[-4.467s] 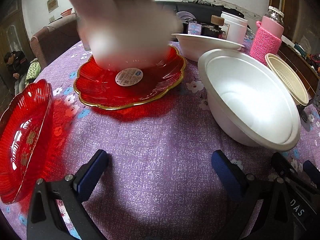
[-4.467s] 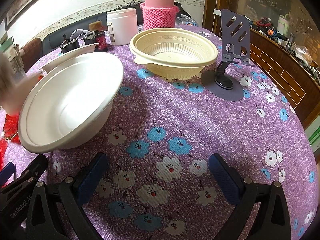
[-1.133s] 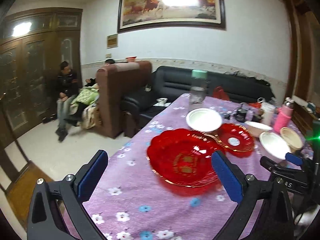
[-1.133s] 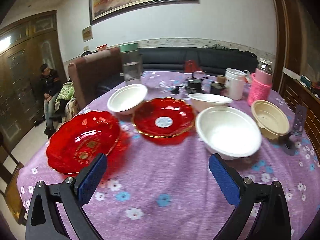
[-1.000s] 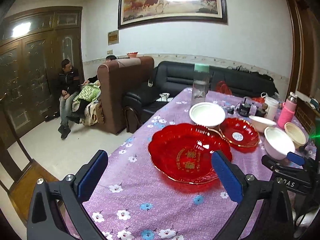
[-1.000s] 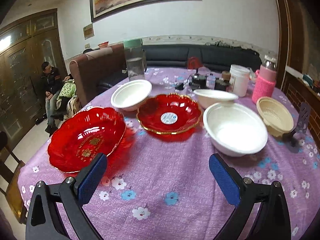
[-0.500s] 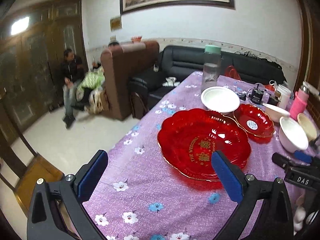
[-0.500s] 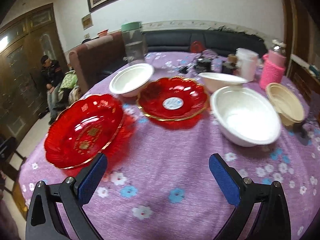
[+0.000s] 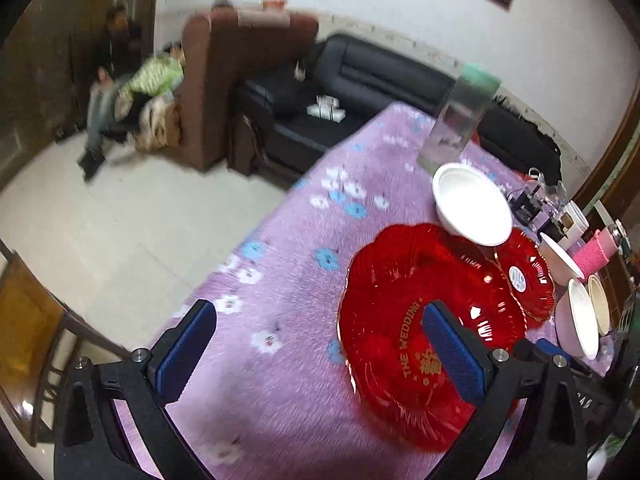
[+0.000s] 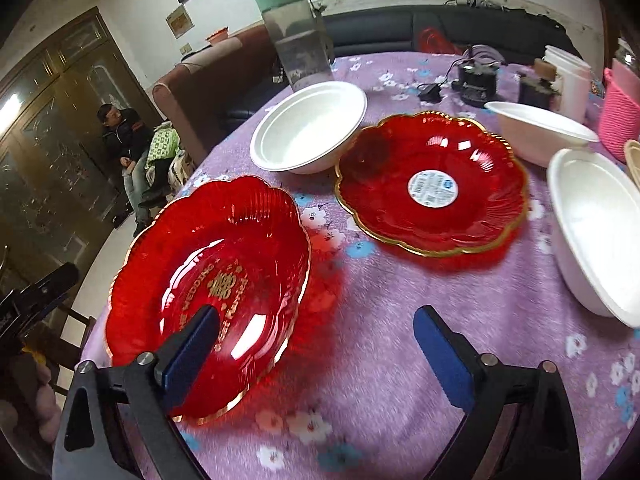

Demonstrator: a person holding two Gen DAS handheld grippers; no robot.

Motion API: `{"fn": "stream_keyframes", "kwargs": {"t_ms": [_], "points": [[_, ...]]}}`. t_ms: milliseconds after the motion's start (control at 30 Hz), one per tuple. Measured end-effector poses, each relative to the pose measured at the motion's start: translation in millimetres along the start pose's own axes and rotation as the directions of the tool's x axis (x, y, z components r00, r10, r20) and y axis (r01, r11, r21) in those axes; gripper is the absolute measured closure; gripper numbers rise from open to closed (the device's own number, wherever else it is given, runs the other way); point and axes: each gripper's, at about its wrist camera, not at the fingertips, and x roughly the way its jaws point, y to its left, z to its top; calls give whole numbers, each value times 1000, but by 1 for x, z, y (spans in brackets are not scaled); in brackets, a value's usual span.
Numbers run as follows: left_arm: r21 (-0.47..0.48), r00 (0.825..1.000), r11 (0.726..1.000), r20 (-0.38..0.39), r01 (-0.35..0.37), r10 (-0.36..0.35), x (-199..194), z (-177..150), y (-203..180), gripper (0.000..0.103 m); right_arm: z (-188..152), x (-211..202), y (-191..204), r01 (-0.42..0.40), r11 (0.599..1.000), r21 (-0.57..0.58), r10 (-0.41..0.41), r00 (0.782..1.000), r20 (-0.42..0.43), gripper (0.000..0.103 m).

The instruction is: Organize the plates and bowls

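A large red wedding plate (image 10: 212, 280) lies near the table's left edge; it also shows in the left wrist view (image 9: 408, 320). A second red plate with a white sticker (image 10: 432, 184) lies behind it. A white bowl (image 10: 308, 128) stands at the back, another white bowl (image 10: 596, 228) at the right, a third (image 10: 536, 128) behind it. My right gripper (image 10: 316, 344) is open and empty, its left finger over the wedding plate's near rim. My left gripper (image 9: 316, 344) is open and empty, its right finger over the same plate.
A tall clear jar with a green lid (image 10: 298, 36) stands at the back. A pink knitted bottle (image 10: 620, 116), a white tub (image 10: 568, 76) and small dark jars (image 10: 478, 80) stand at the far right. The table edge (image 9: 256, 232) drops to the floor on the left.
Both grippers have come down and closer to the large red wedding plate. The left view has tilted toward the table's left edge. Both stay open and empty.
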Motion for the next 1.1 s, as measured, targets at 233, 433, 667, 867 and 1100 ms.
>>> {"fn": "stream_keyframes", "kwargs": {"t_ms": [233, 433, 667, 867, 1100], "points": [[-2, 992, 999, -117, 49, -49, 52, 7, -9, 27, 7, 29, 2, 7, 1000, 24, -6, 999, -47, 23], [46, 988, 998, -153, 35, -28, 72, 5, -23, 71, 12, 36, 15, 21, 999, -31, -22, 998, -56, 55], [36, 992, 999, -125, 18, -14, 67, 2, -25, 79, 7, 34, 19, -5, 999, -40, 3, 999, -43, 87], [25, 999, 999, -47, 26, -25, 33, 7, -20, 79, 4, 9, 36, -9, 995, -97, 12, 999, 33, 88], [13, 1000, 1000, 18, 24, -24, -2, 4, -8, 79, -3, -12, 58, -48, 989, -141, 57, 996, 62, 88]]}}
